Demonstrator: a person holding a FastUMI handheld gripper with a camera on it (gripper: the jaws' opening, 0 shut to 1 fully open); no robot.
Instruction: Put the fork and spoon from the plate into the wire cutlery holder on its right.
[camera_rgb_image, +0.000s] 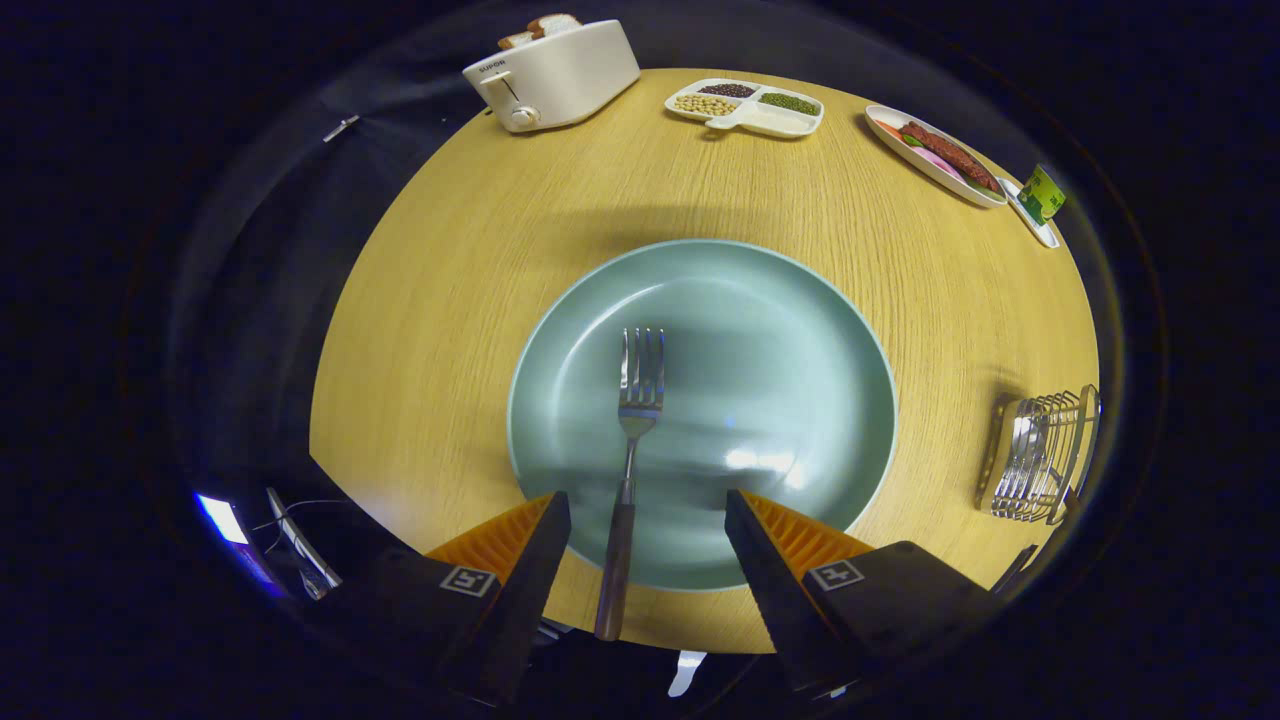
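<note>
A metal fork (630, 450) lies on a pale green plate (800, 330), tines pointing away from me, its dark handle reaching over the plate's near rim. My gripper (648, 505) is open, with the fork's handle lying between its two fingers, closer to the left one, and neither finger touching it. The wire cutlery holder (1040, 455) stands on the table to the right of the plate. Something shiny and metallic, like a spoon, rests inside it.
The round wooden table (450, 300) carries a white toaster (550, 75) with bread at the far left, a divided dish of beans (745, 105) at the back, and an oval dish of food (935, 155) at the far right beside a small green item (1040, 195).
</note>
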